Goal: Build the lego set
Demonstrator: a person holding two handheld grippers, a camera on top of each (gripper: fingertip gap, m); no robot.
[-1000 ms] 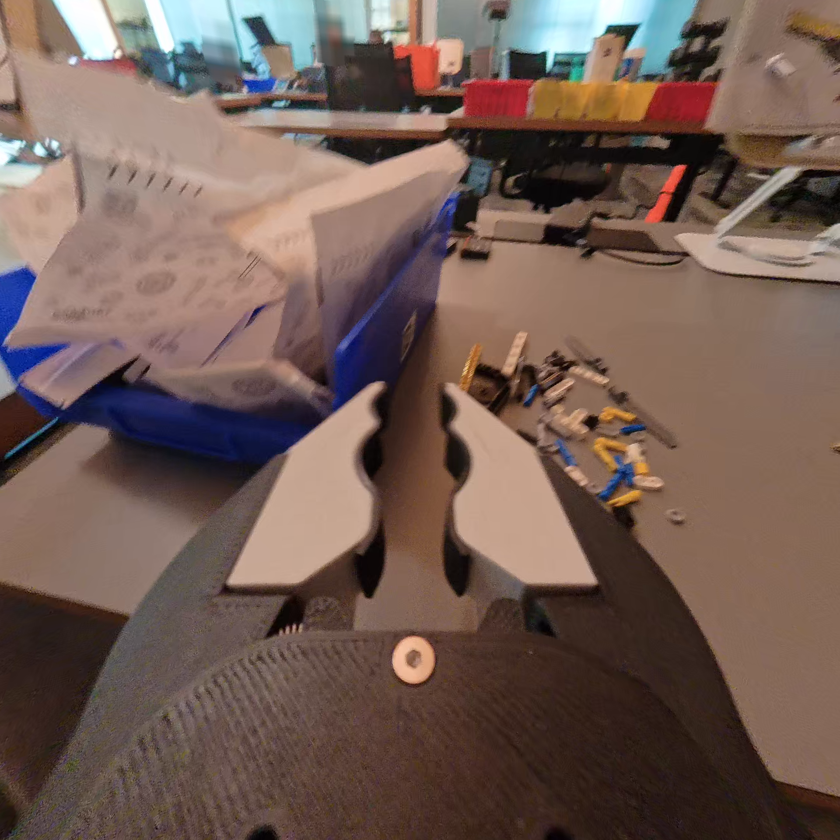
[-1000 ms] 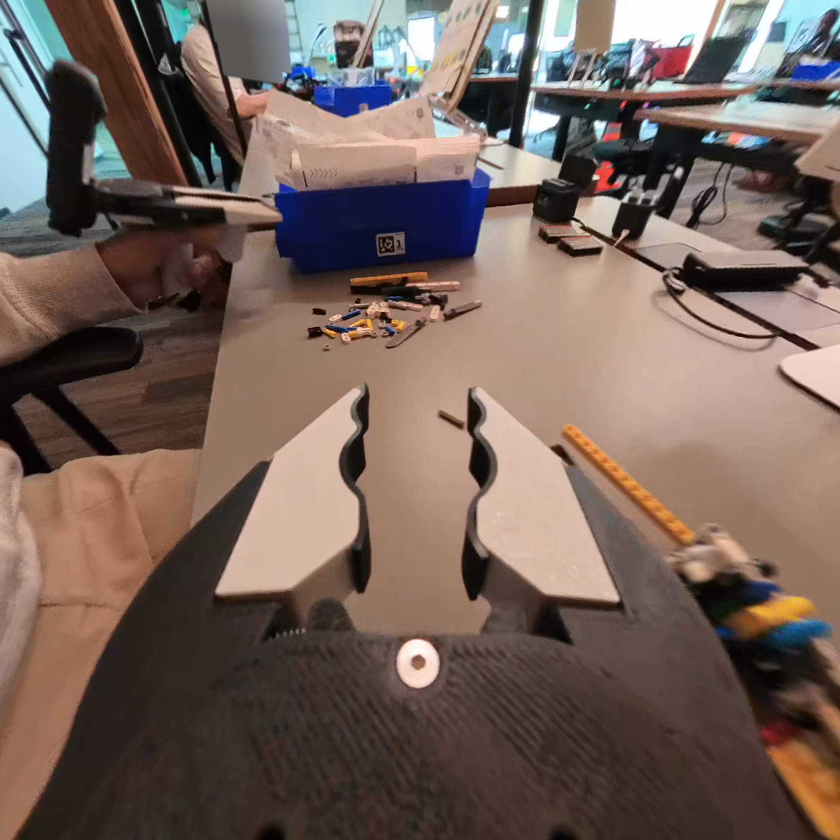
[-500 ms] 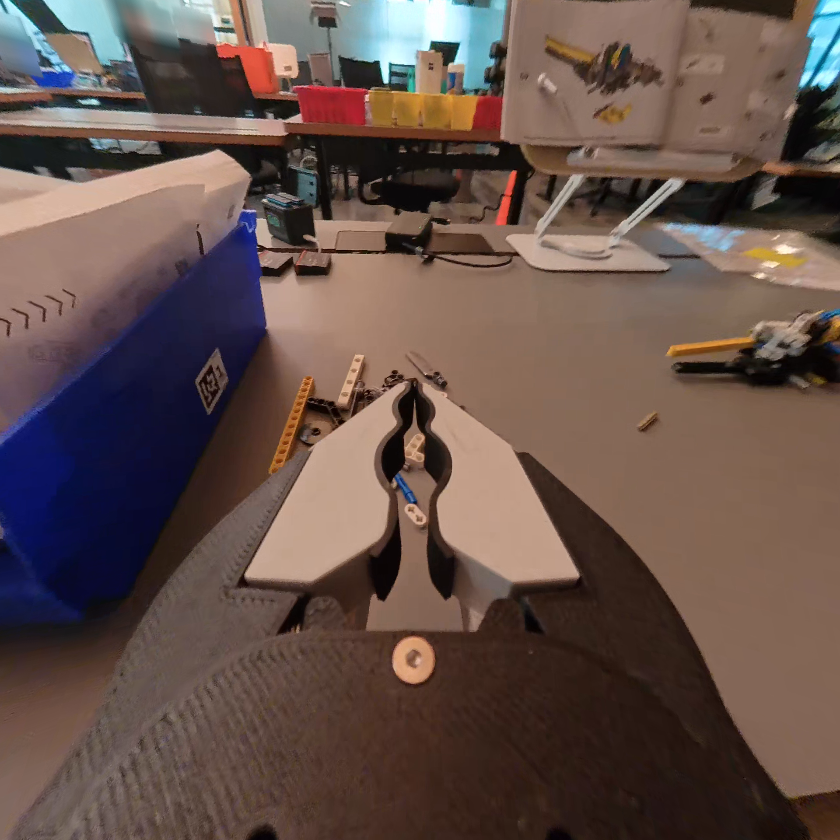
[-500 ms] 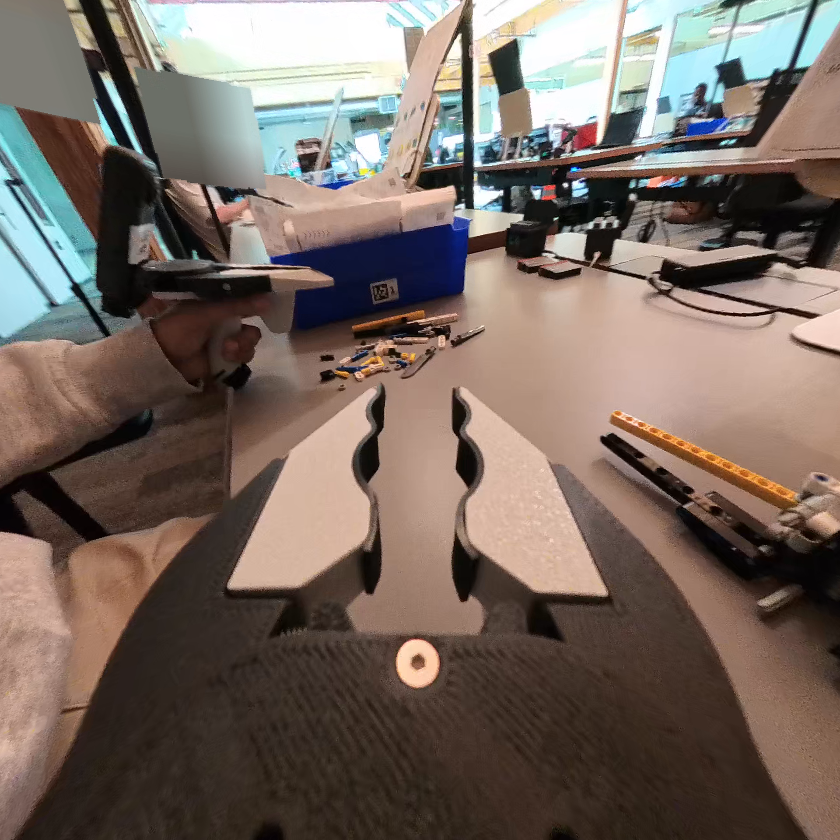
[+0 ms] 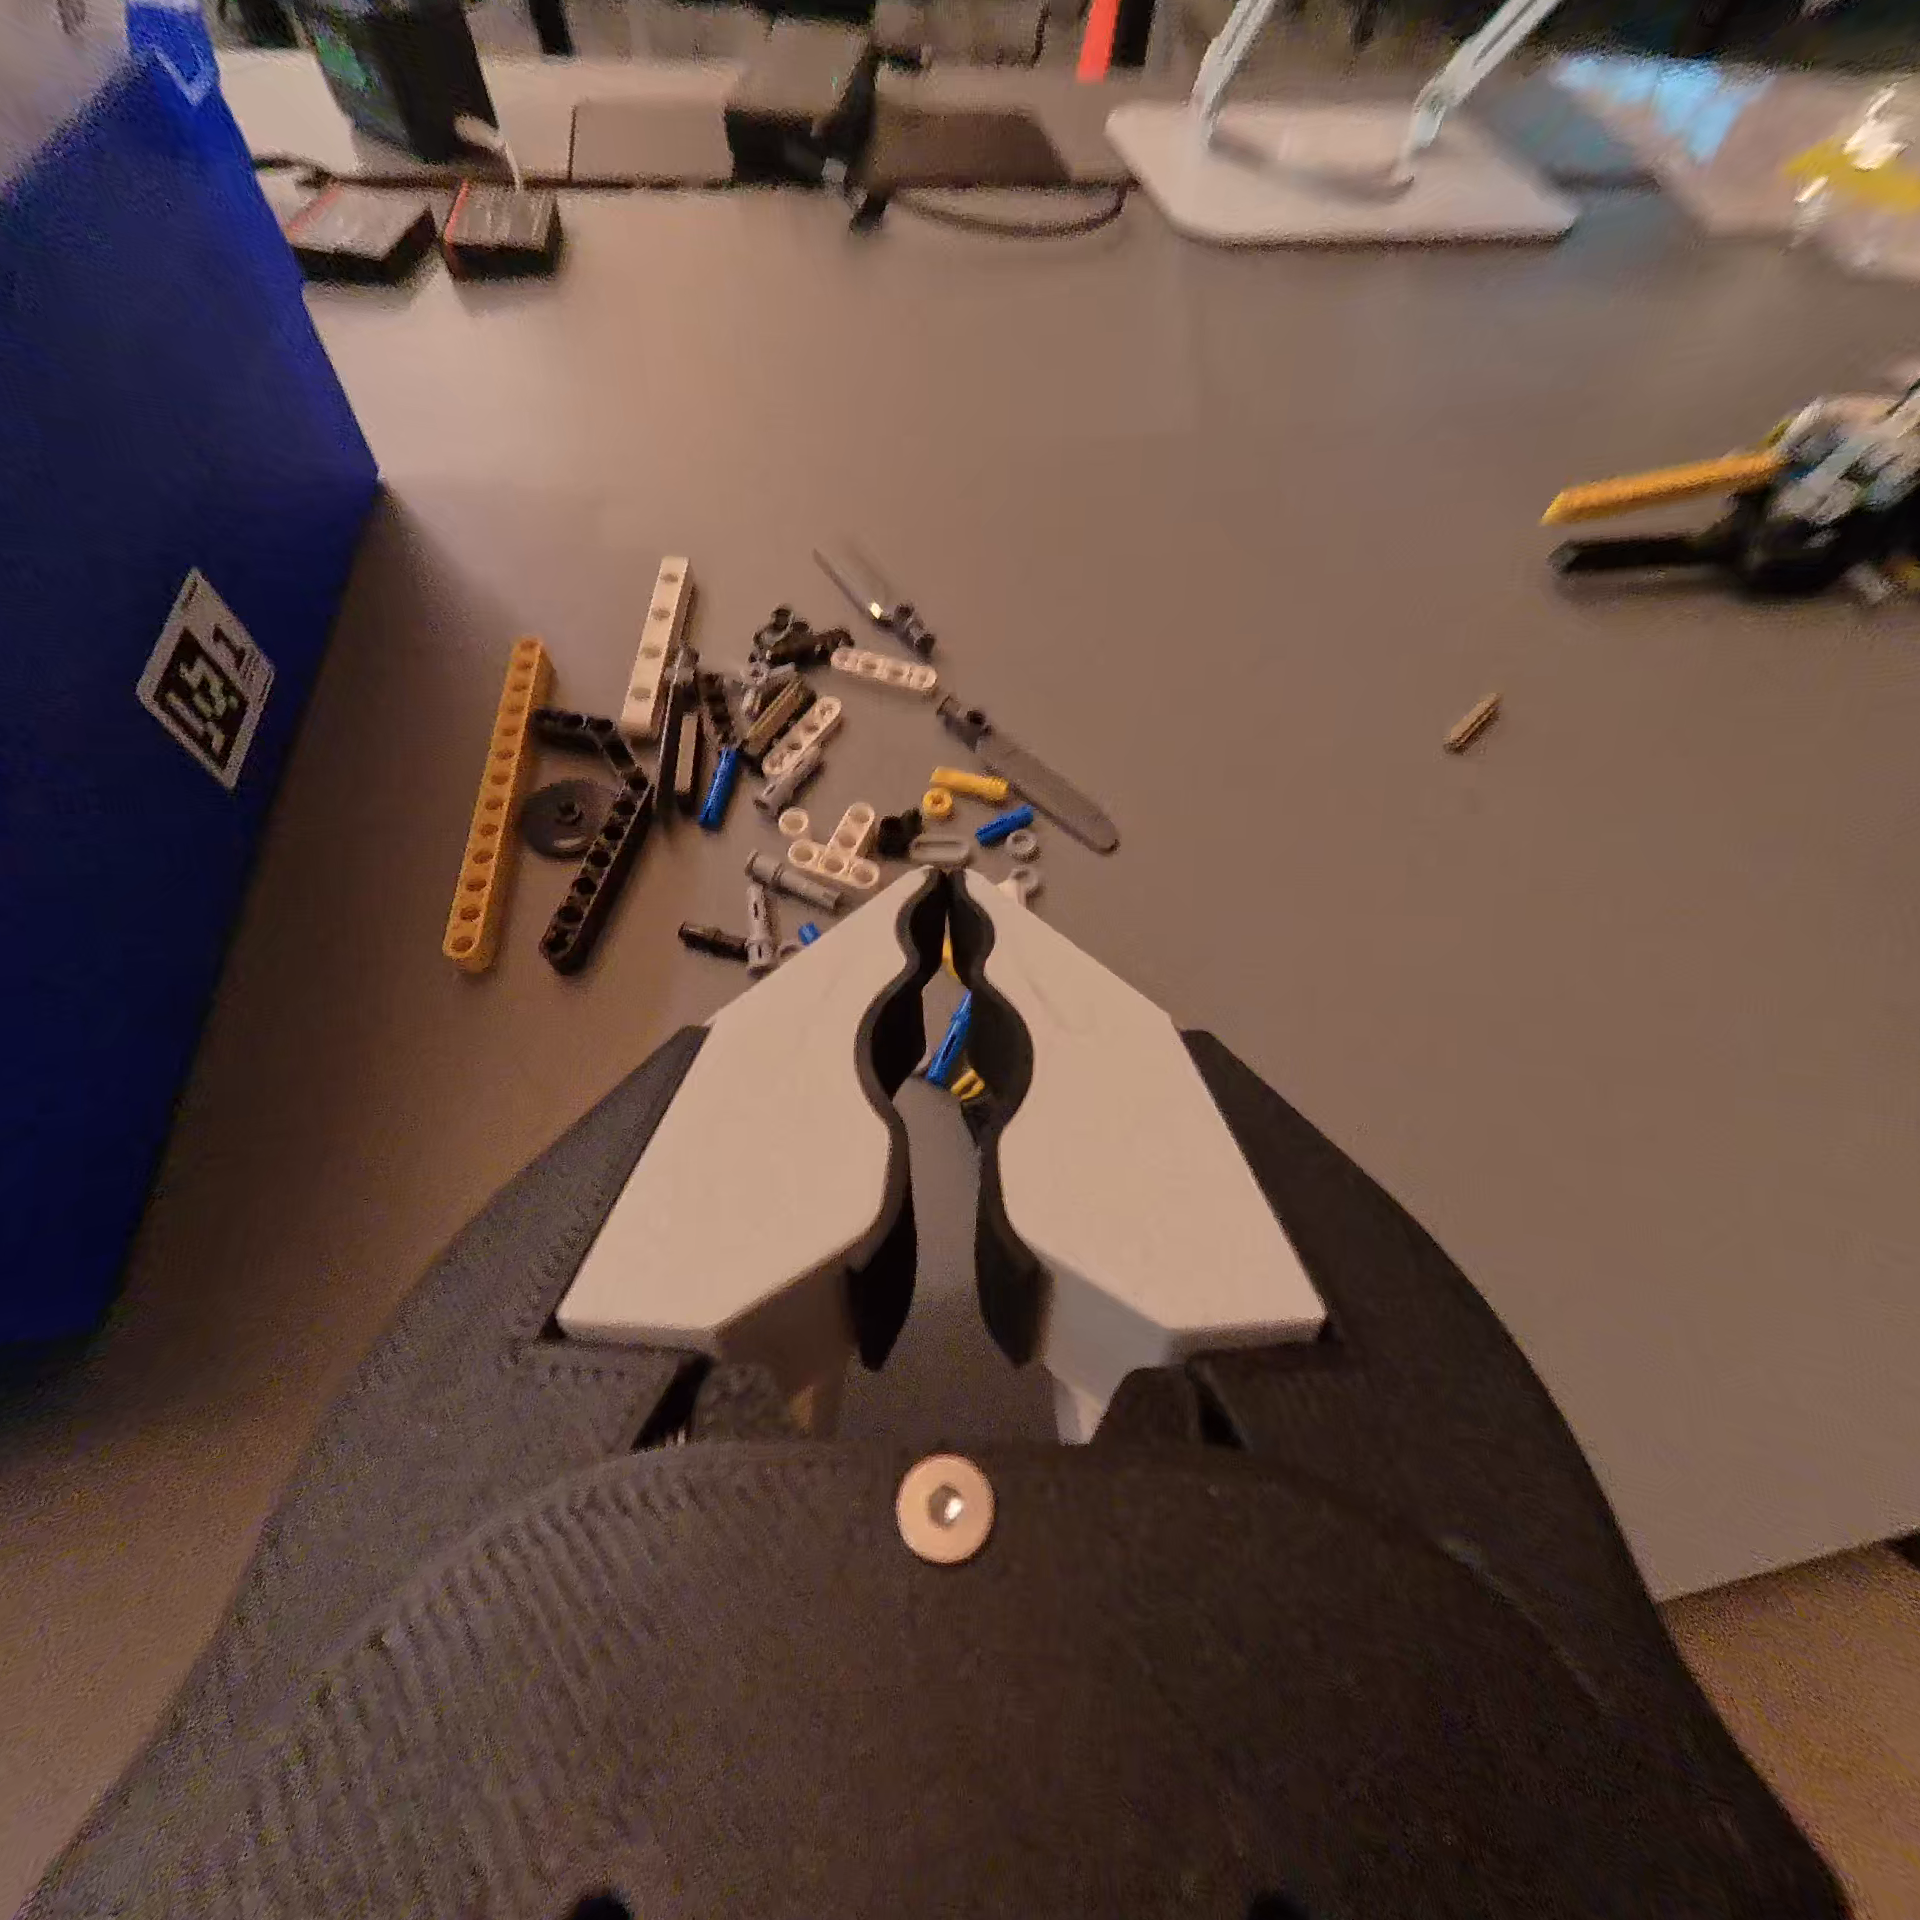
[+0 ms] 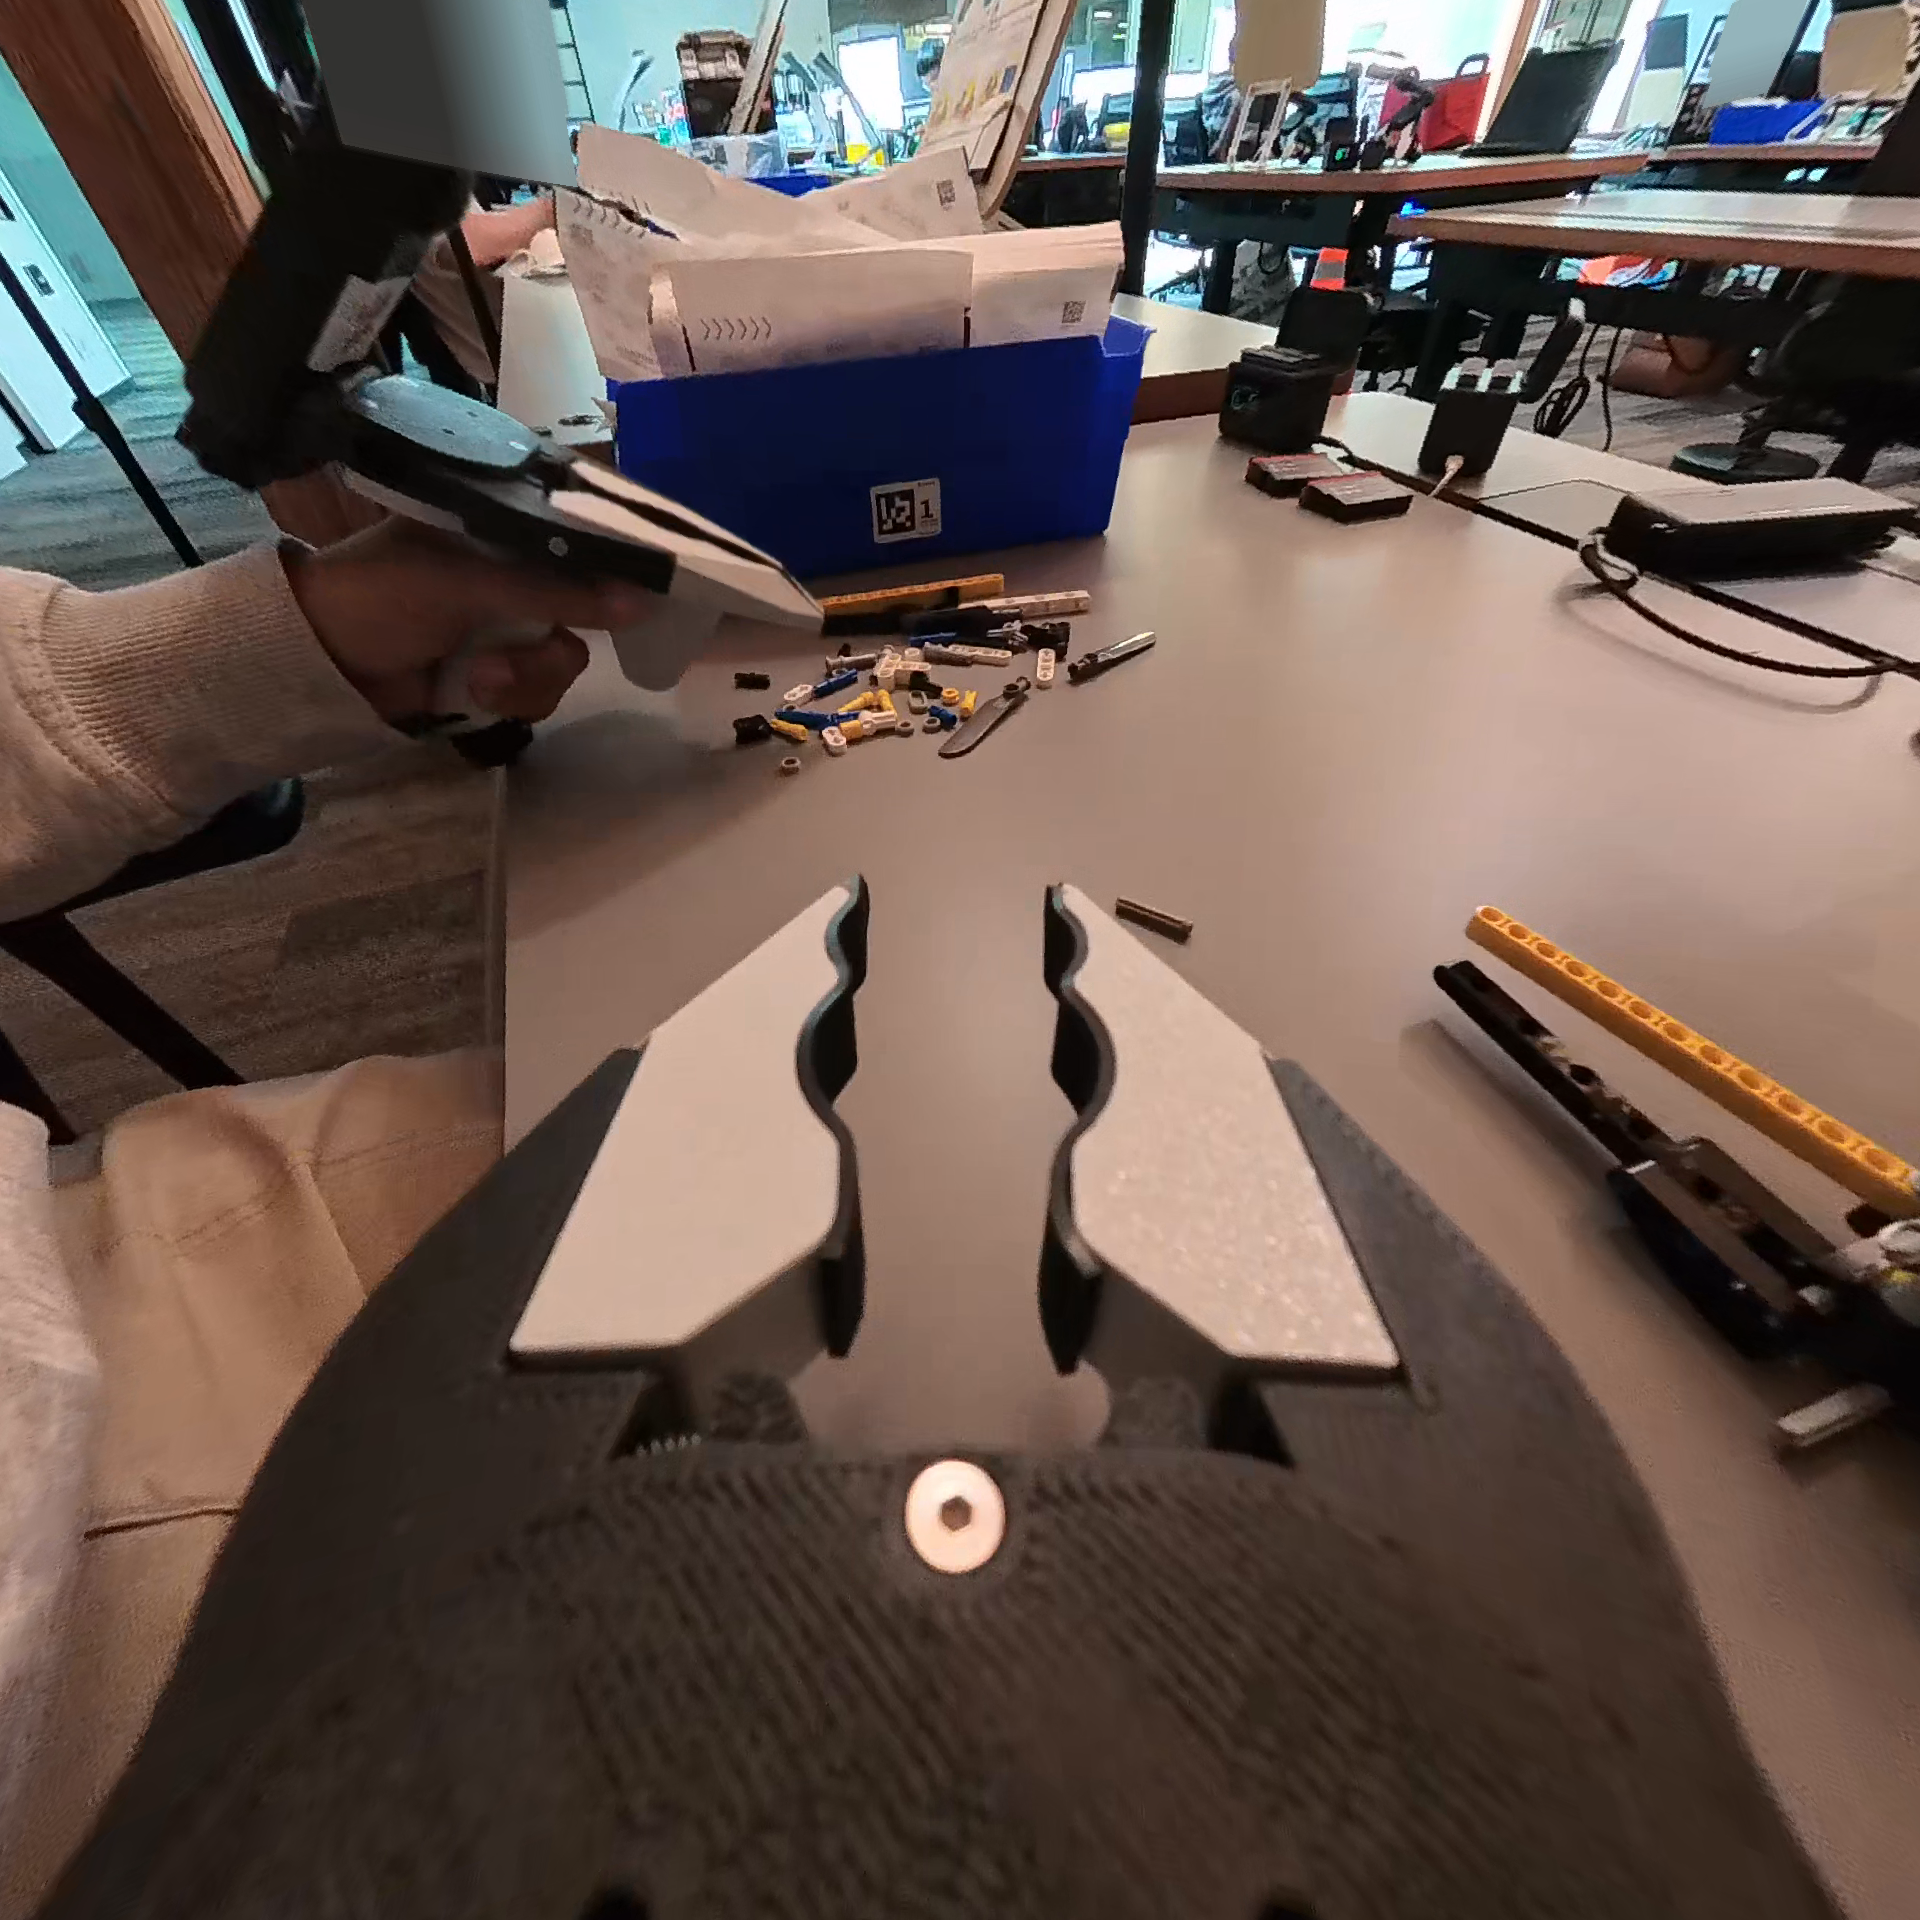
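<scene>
A: Where is the left gripper (image 5: 943, 883)?

B: Over the pile of loose lego pieces (image 5: 831, 790) on the grey counter (image 5: 1195, 436), tilted down toward it. Its two fingers meet at the tips, and I see nothing pinched between them. Through the gap farther back a blue pin (image 5: 951, 1034) and a bit of yellow show on the counter below.

A: And from the other side?

B: In the right wrist view a hand (image 6: 457, 644) in a cream sleeve (image 6: 125, 707) holds that gripper, its closed tip above the near-left edge of the pile and level with the long yellow beam (image 5: 497, 805).

A: The right gripper (image 6: 954, 904)?

B: Fingers spread apart, holding nothing, above bare counter, well apart from the pile. A small dark pin (image 6: 1151, 920) lies just beyond its right fingertip.

A: The build itself?

B: The partly built model (image 6: 1704, 1164), with a long yellow beam and a black beam sticking out, lies on the counter to the right of the right gripper. It shows blurred at the far right in the left wrist view.

A: What else is there?

B: A blue bin (image 6: 883, 447) stuffed with white paper bags (image 6: 810, 291) stands just behind the pile, a black-and-white marker sticker (image 6: 906, 510) on its front.
</scene>
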